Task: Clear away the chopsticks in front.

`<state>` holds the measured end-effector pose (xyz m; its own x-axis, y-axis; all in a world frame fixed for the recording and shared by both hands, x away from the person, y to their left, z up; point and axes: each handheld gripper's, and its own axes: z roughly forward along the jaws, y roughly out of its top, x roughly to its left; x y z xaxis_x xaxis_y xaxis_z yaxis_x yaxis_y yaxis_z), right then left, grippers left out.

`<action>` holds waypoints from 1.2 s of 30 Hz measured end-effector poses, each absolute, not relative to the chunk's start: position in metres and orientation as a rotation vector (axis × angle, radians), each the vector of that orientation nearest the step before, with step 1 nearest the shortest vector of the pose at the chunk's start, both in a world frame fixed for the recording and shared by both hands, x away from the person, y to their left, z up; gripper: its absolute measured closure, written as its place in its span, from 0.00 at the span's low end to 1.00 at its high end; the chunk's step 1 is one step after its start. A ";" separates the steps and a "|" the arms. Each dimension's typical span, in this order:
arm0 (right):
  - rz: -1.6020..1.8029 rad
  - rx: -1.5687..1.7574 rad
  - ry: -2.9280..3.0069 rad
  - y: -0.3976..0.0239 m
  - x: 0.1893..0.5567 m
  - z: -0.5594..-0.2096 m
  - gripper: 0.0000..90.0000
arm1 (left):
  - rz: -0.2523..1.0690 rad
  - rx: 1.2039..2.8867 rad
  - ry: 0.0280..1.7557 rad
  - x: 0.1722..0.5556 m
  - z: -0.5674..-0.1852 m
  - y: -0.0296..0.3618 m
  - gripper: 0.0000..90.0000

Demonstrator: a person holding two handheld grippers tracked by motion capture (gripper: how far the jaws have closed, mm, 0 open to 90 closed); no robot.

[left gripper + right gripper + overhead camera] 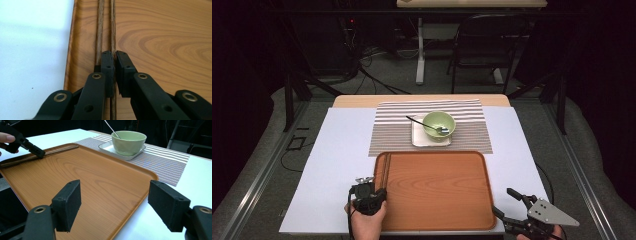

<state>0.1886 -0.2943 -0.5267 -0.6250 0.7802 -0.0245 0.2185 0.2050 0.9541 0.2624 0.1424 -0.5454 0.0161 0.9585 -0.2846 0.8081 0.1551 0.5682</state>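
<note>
Left claw [115, 56]: jaws nearly together, nipping one of the two dark brown wooden chopsticks [113, 30]; the second stick [99, 27] lies just outside the left jaw, touching or almost touching it. Both sticks lie side by side along the left rim of the orange wood-grain rectangular tray [160, 37], at 9 o'clock on the tray.

Right claw [115, 205]: jaws wide apart, nothing between them, hovering at the tray's near right corner, about 5 o'clock.

Risks, as judged:
- Grip takes one stick only; lifting would leave the partner behind or drag it.
- Hold sits near the stick's end, so the long free part may swing or slip out.
- Jaw tips rest close to the tray floor; a push could shift the tray on the white counter [337, 150].

View notes:
- The left gripper view settles which stick is pinched; the high view gives just a dark pair [384, 167] under the left claw [374, 190].
- The high view places the pale green ceramic bowl [438, 123], with a metal spoon [424, 124], on a white square plate [418, 137] over a striped grey placemat [472, 135], at 12 o'clock beyond the tray.
- The right gripper view shows the left claw [40, 153] low on the sticks.
</note>
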 end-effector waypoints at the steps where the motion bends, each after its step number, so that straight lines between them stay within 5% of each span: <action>1: 1.430 0.925 1.970 -0.294 0.189 -0.527 0.29 | 0.314 1.681 1.822 0.262 -0.545 0.142 0.94; 36: 1.430 0.925 1.972 -0.294 0.189 -0.527 0.29 | 0.340 1.655 1.814 0.261 -0.547 0.142 0.92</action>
<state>0.1888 -0.2942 -0.5267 -0.6255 0.7799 -0.0245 0.2192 0.2057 0.9537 0.2613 0.1419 -0.5467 0.0088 0.9581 -0.2862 0.7893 0.1691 0.5903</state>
